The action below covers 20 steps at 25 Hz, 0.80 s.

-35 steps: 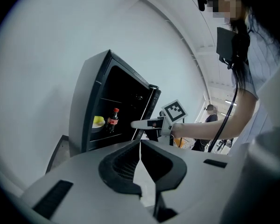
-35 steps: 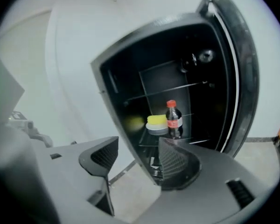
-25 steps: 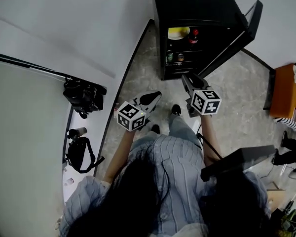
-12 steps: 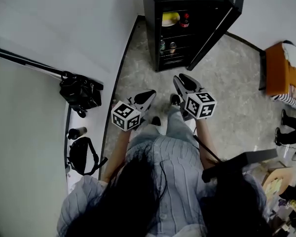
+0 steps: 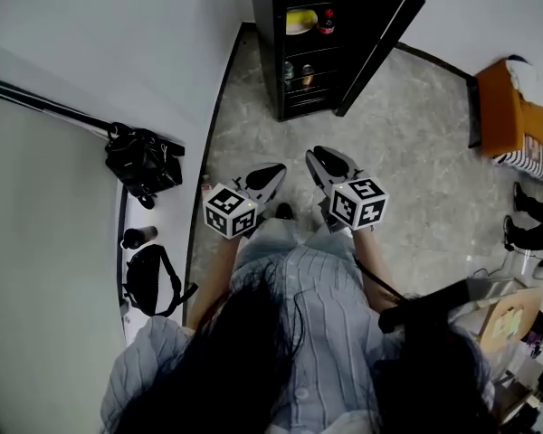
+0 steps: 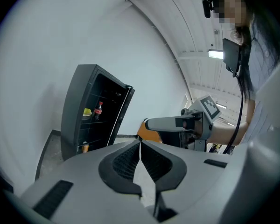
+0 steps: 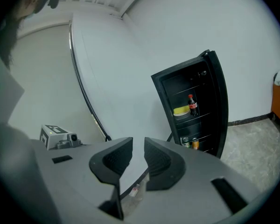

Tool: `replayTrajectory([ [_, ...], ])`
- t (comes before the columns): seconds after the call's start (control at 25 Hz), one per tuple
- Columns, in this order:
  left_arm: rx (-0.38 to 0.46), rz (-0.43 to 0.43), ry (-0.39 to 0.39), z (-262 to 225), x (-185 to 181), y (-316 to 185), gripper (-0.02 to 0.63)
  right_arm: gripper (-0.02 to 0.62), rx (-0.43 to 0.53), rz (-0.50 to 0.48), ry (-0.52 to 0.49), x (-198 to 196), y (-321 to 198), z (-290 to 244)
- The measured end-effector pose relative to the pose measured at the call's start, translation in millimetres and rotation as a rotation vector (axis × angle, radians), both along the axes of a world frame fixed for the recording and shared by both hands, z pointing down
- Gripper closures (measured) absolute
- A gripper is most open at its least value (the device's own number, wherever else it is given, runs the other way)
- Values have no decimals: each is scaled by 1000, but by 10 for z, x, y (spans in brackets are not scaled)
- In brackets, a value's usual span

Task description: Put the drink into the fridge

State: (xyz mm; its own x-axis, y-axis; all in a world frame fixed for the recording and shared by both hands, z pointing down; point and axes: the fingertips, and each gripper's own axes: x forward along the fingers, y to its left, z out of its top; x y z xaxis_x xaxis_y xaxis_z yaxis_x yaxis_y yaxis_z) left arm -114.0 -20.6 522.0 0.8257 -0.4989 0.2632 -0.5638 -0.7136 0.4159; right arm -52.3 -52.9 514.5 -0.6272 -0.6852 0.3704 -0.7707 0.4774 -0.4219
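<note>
As the right hand-held gripper [image 7: 138, 147] closes on nothing, the left hand-held gripper [image 6: 140, 146] is empty, jaws together.

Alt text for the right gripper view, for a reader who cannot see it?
An open black mini fridge stands against a white wall, holding a red-capped dark bottle and a yellow object. In front, the right hand-held gripper, empty, has its jaws closing.
</note>
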Motion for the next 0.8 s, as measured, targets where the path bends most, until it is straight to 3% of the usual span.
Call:
replayTrajectory([
  [0.12,19,2,-19,-35,63,58,599,512,-6,-26,6,17,141,23],
  [0.32,70,-5,-144,-4,242,225,599,522,-9,-52,8,277,446,-27],
  [0.56,43,-136,-11,-99,439,422,599,529,0,-67,18,694,773,-75],
  [0.8,35,-206,-16,-100,643,886,599,539,20,-107,26,1038,1177,-106],
])
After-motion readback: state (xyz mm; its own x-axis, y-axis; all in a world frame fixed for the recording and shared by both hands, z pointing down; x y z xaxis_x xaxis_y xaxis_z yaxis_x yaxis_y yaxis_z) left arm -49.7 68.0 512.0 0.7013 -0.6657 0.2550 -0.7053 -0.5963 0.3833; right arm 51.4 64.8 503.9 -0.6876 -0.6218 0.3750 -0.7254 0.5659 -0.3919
